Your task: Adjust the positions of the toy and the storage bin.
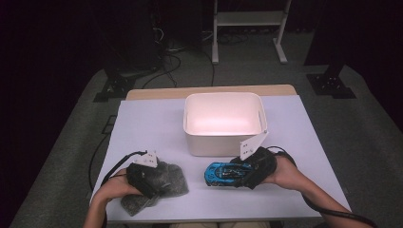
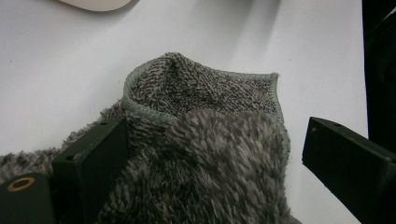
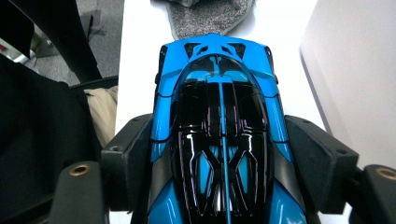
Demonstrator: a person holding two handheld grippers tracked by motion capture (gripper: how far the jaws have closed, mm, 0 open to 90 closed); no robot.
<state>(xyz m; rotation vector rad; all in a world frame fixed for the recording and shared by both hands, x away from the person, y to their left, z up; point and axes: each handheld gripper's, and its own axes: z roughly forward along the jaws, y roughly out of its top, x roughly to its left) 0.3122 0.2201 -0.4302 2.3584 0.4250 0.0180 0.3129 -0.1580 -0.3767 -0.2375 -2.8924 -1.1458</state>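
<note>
Right gripper [image 3: 219, 154] straddles the blue toy car [image 3: 219, 126], its two black jaws set against the car's flanks, so it reads as pinching the car across its width. The car's long axis runs straight out along the jaws, nose pointing toward the grey cloth [image 3: 208, 16]. In the high view the car [image 1: 227, 174] lies on the pale counter [image 1: 152, 123], just in front of the white bin [image 1: 223, 121], and the right hand [image 1: 285, 173] is nearer to that bin.

By size, the bin is a smooth rounded tub, open at the top. The cloth [image 2: 205, 154] is a shaggy, soft pile with a stitched hem. The car is hard, glossy plastic, blue with black panels.

Left gripper [image 2: 210, 158] has its jaws spread over the cloth, one touching the pile, the other apart.
</note>
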